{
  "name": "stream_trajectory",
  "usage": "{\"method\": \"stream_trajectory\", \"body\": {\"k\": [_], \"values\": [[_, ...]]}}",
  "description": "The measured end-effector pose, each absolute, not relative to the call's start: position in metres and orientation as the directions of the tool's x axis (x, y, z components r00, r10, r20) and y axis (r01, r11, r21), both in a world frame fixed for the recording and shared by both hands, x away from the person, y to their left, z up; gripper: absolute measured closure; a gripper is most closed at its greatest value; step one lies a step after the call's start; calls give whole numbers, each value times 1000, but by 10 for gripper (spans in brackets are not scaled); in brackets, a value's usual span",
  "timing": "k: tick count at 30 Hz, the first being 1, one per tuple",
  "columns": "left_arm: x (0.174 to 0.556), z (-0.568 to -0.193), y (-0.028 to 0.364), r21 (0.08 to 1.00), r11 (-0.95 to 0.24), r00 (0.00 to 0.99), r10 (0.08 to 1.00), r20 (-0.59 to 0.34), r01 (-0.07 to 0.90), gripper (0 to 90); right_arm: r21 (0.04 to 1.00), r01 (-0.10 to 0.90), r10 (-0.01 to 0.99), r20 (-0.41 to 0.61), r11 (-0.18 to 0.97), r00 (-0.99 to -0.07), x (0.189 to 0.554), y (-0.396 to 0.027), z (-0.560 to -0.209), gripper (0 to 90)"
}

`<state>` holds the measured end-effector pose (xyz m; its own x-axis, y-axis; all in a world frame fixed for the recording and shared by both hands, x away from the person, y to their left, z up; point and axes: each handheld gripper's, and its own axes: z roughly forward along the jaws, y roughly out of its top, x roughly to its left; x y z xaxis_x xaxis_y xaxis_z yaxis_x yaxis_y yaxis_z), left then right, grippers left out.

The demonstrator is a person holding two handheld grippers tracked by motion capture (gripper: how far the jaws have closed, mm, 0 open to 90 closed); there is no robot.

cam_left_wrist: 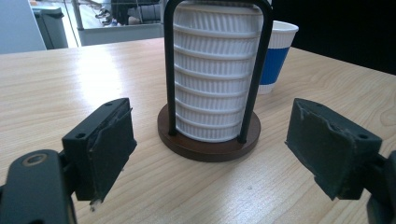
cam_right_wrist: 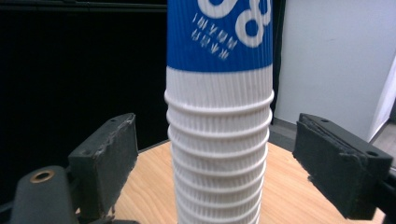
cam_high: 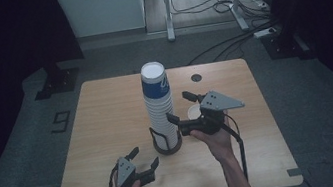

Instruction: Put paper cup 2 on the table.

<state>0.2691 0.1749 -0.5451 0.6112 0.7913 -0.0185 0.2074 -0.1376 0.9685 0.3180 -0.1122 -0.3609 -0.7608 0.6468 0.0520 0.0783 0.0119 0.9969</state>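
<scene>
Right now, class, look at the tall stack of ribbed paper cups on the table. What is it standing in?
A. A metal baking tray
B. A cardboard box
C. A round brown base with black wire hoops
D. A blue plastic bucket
C: in the left gripper view the stack of cups rests on a round brown base, with black wire hoops rising up its sides.
</scene>
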Motion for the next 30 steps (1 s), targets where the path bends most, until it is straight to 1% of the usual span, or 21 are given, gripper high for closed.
{"method": "stream_trajectory", "body": {"k": [11,18,22,30], "values": [[269,-545,175,967,-141,612,791,-17,210,148,998,65,653,39,16,-756,337,-97,-342,128],[269,-545,175,968,-136,613,790,-22,211,148,998,61,661,35,16,-750,345,-89,-338,128],[269,-545,175,968,-137,612,790,-23,212,147,998,63,648,46,3,-760,350,-83,-333,126],[269,-545,176,968,-131,613,790,-28,213,148,996,84,644,62,4,-762,365,-71,-334,126]]}}
